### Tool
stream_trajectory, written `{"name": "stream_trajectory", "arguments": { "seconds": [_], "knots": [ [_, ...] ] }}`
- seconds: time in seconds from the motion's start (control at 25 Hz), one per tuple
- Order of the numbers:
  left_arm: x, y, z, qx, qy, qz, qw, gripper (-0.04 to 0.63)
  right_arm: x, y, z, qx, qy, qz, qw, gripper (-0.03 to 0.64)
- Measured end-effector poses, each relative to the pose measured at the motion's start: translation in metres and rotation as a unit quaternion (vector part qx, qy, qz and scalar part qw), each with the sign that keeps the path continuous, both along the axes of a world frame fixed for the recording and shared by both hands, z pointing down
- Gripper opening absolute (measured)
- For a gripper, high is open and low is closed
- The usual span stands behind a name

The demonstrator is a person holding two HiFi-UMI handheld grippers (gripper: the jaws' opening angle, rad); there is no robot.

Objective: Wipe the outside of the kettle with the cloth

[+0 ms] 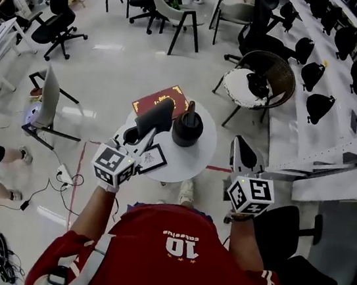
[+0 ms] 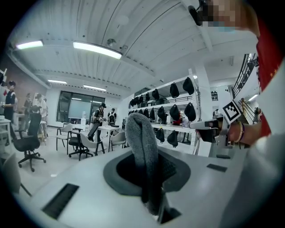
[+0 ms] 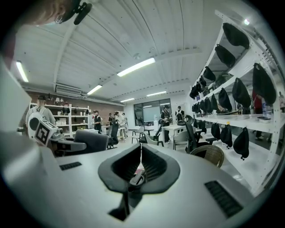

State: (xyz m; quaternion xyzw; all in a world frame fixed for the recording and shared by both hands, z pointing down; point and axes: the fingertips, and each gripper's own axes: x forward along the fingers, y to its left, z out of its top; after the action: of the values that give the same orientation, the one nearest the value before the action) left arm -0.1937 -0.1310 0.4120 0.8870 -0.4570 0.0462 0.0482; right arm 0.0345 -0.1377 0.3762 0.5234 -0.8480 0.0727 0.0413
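Room: pale floor [image 1: 125, 57], shelving [image 1: 335, 75] along your right; round white table [image 1: 198, 165] directly before you; black kettle [image 1: 187, 128] upright near its centre; your left gripper [image 1: 145, 132] clamps the grey cloth [image 1: 156, 115] just beside the kettle; your right gripper [image 1: 243, 156], jaws together and empty, is off the table's right edge.

Head view looks steeply down on table [image 1: 193, 162]; both gripper views level, sharing shelves [image 2: 174, 127]

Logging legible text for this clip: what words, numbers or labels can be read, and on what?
"10": on the red shirt, seen upside down.
Small print by it: too blurred to read.
Red book: gold ornament, no readable words.
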Motion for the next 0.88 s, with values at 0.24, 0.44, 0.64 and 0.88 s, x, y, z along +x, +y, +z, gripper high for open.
{"name": "stream_trajectory", "arguments": {
  "seconds": [0.24,0.44,0.64,0.88],
  "knots": [
    [0.02,-0.035,0.013,-0.008,-0.017,0.003,0.9998,0.048,-0.002,-0.03,0.008,-0.003,0.002,-0.023,1.0,0.017],
    [0.033,-0.074,0.034,-0.027,-0.029,0.006,0.9992,0.048,-0.003,-0.046,0.026,-0.026,-0.006,-0.036,0.999,0.017],
    [0.047,-0.113,0.053,-0.039,-0.058,0.009,0.9975,0.048,0.006,-0.06,0.03,-0.03,-0.008,-0.037,0.999,0.017],
    [0.064,-0.153,0.085,-0.052,-0.136,0.02,0.9892,0.048,0.02,-0.069,0.037,-0.039,-0.018,-0.031,0.999,0.017]
  ]
}}
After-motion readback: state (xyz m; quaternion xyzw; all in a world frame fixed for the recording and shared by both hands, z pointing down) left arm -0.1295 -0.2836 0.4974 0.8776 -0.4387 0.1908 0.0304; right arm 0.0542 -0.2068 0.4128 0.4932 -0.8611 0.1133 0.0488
